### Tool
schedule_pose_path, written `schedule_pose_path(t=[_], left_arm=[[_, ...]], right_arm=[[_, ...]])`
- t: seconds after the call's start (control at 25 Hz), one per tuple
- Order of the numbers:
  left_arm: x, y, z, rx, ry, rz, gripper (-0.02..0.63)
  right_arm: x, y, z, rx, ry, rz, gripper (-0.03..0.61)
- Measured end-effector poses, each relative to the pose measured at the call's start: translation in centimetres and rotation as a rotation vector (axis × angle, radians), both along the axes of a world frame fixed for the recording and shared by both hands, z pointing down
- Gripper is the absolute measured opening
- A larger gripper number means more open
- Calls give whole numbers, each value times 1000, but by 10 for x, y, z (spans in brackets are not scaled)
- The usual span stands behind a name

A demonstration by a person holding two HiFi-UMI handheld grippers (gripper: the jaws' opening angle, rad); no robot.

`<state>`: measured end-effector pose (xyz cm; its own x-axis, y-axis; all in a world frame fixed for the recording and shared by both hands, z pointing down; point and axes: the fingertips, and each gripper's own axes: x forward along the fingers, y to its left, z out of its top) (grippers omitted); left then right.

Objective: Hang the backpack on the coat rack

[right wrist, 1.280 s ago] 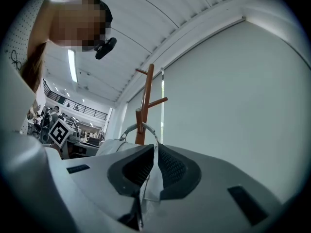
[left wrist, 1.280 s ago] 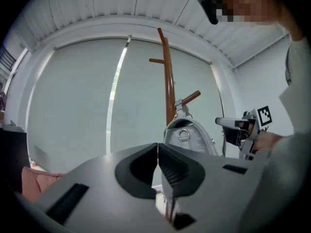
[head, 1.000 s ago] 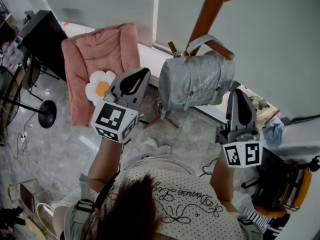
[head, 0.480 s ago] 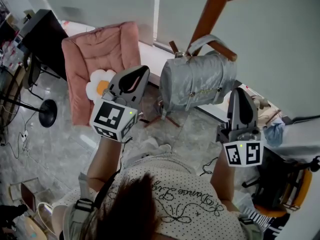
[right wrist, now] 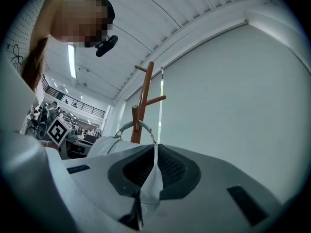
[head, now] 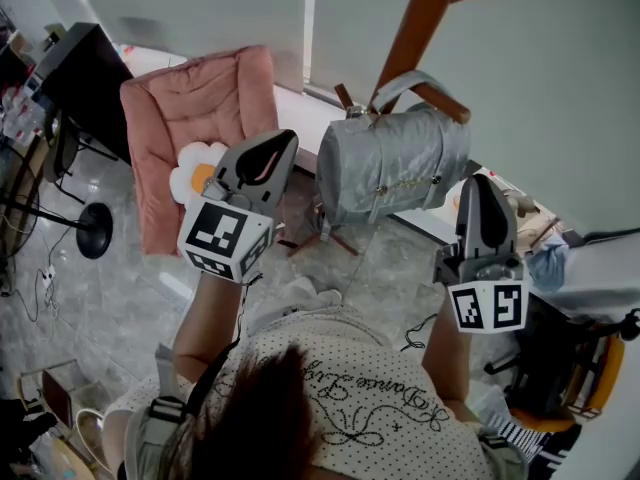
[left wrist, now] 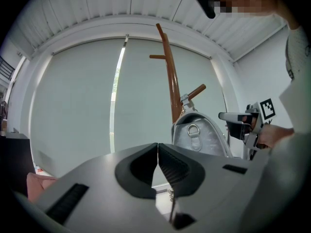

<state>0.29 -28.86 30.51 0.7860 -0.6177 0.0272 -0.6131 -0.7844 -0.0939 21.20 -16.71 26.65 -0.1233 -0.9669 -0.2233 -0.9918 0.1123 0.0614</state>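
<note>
Seen from above, a silver backpack (head: pixel 392 168) hangs at 1 o'clock from a peg (head: pixel 440 101) of the wooden coat rack (head: pixel 415 23). Its top handle (head: pixel 408 80) is looped over the peg. The left gripper (head: pixel 272 153) is at the bag's 9 o'clock and the right gripper (head: pixel 483 193) at its 5 o'clock. Both have jaws pressed together on nothing, apart from the bag. The hanging looks done. Best now is probably to hold both tools clear, so nothing nudges the handle off.
</note>
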Motion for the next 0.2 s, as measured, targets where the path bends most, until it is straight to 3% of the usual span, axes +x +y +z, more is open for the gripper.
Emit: schedule_pose_path(t=[0.2], left_arm=[[2,0,2,-1,0,2,8]], right_arm=[[4,-1,1,1,1,6,34]])
